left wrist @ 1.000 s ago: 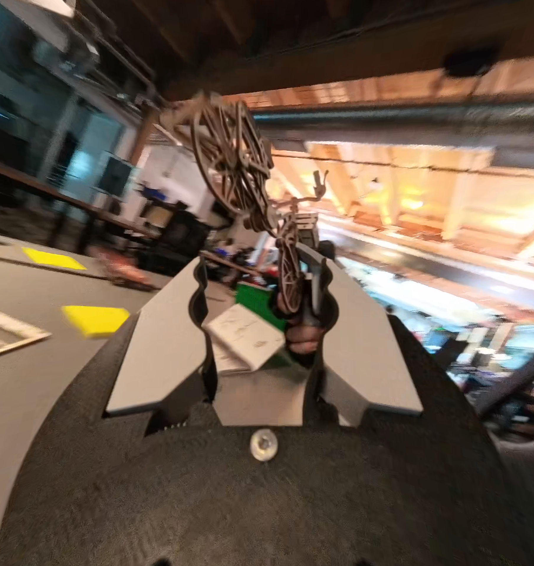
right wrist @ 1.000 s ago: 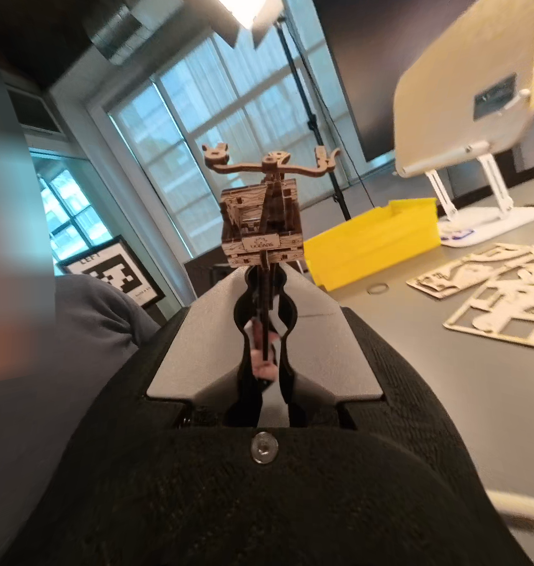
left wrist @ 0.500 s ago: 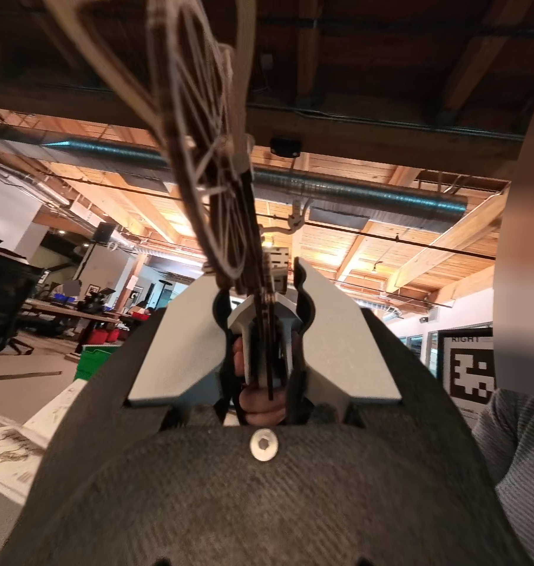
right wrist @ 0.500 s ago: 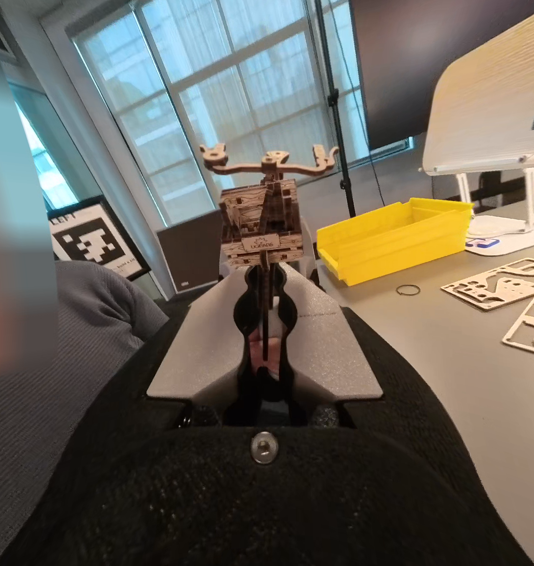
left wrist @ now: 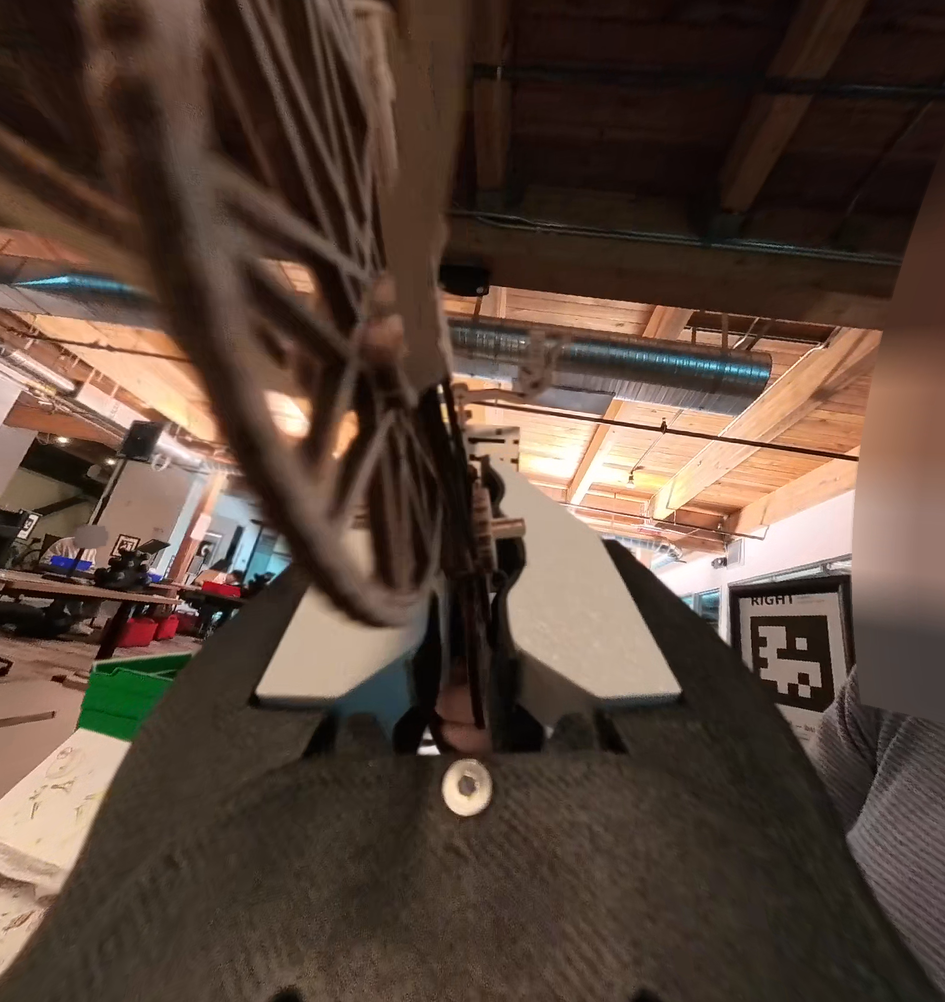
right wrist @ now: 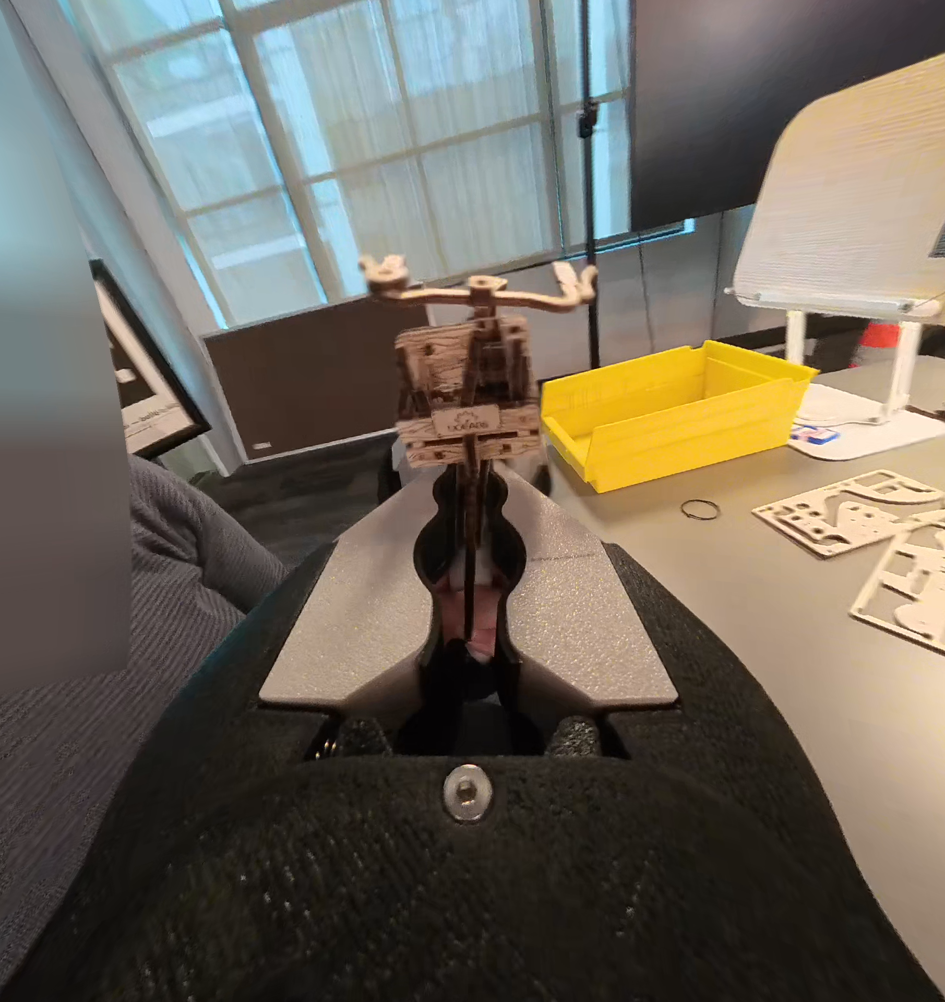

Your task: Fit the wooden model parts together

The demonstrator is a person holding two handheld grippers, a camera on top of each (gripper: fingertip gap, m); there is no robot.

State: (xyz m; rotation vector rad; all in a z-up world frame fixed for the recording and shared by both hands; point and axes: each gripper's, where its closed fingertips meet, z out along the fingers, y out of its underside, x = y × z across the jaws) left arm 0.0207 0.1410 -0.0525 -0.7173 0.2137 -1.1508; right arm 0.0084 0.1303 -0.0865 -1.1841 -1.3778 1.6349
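A wooden bicycle model with a slatted crate [right wrist: 467,401] and handlebars [right wrist: 481,293] stands upright out of my right gripper [right wrist: 470,488], which is shut on a thin wheel seen edge-on. In the left wrist view the model [left wrist: 296,379] fills the upper left, blurred and very close. Its dark thin wheel [left wrist: 462,623] runs down between the fingers of my left gripper [left wrist: 459,542]. The left jaws stand narrow around that wheel and look shut on it. The blurred wheel hides the left fingertip. A hand [left wrist: 459,721] shows through the gap.
On the grey table [right wrist: 784,705] at the right are a yellow bin [right wrist: 670,412], punched wooden part sheets [right wrist: 860,520], a small ring [right wrist: 700,509] and a board on a white stand [right wrist: 866,162]. A green bin [left wrist: 128,694] and a paper sheet [left wrist: 42,786] lie left. A grey sleeve [right wrist: 188,569] is close. My left and right fingertips are right by each other.
My left gripper has swung up to face the model and its jaws have narrowed from wide open around the wheel. The model looms much closer. My right gripper stays shut on it.
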